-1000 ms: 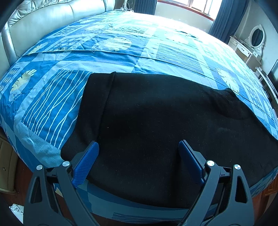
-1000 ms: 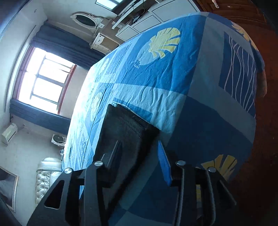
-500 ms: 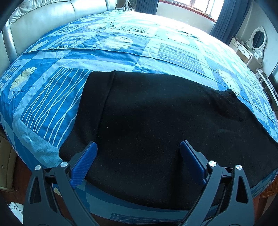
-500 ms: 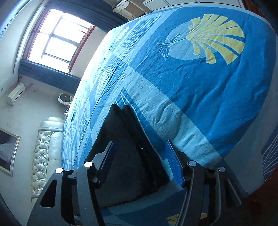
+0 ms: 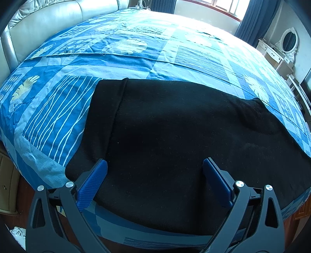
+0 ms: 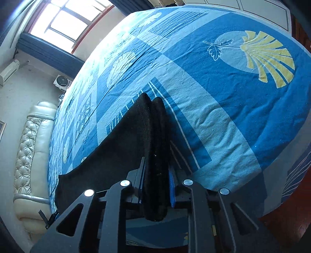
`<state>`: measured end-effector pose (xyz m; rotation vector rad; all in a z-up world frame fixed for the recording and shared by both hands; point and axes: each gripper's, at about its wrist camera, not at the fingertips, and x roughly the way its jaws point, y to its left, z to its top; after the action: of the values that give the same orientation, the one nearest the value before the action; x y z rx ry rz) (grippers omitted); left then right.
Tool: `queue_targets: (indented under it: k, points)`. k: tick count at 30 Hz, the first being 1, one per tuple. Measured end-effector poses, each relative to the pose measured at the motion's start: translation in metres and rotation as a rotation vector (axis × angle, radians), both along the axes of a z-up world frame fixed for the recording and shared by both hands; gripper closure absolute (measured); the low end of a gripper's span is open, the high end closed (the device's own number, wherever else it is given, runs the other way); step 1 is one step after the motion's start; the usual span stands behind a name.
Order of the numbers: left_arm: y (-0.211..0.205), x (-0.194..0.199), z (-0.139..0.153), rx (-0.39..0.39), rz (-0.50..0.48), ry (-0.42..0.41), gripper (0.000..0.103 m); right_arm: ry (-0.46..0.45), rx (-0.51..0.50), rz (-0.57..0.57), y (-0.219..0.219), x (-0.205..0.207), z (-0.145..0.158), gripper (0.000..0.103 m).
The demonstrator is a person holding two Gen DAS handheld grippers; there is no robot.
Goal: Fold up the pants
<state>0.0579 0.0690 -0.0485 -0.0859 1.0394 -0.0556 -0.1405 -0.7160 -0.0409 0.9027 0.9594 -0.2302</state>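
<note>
Black pants [image 5: 175,140] on blue bedspread [image 5: 136,62], left tongs [image 5: 154,171] wide above them; right tongs [image 6: 156,184] just closed, pinching pants' bunched end

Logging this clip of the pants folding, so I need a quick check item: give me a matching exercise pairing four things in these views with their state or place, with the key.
Things:
1. left hand-held gripper
2. right hand-held gripper
3. black pants
4. headboard

States or places:
A. padded and pale, at the far end of the bed
B. clamped on a bunched edge of dark cloth, its jaws having just closed
C. spread flat on the blue patterned bedspread
D. jaws wide apart above the cloth, gripping nothing

Pairs: 1-D, 2-B, 3-C, 4-A
</note>
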Motion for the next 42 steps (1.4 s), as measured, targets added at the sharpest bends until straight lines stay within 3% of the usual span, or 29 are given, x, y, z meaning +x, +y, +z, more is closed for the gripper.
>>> queue_targets:
  k: [8, 13, 17, 21, 25, 29, 42]
  points:
    - [-0.001, -0.008, 0.005, 0.017, -0.011, 0.001, 0.005, -0.181, 0.000, 0.039, 0.048, 0.014, 0.081, 0.084]
    - [0.000, -0.014, 0.010, 0.007, 0.012, -0.002, 0.005, -0.282, -0.041, 0.132, 0.110, 0.039, 0.132, 0.084]
    - [0.000, -0.024, 0.017, 0.009, 0.011, -0.022, 0.005, -0.304, -0.069, 0.248, 0.170, 0.065, 0.149, 0.084]
    - [0.005, -0.031, 0.018, -0.009, 0.025, -0.027, 0.005, -0.295, -0.096, 0.372, 0.233, 0.093, 0.140, 0.084]
    - [0.005, -0.032, 0.020, -0.045, 0.037, -0.014, 0.005, -0.239, -0.103, 0.461, 0.292, 0.116, 0.112, 0.084]
    - [-0.003, -0.034, 0.025, -0.030, 0.012, -0.033, 0.005, -0.183, -0.100, 0.517, 0.340, 0.129, 0.084, 0.084]
    - [-0.004, -0.034, 0.026, -0.047, 0.017, -0.033, 0.005, -0.035, -0.248, 0.654, 0.442, 0.148, 0.037, 0.084]
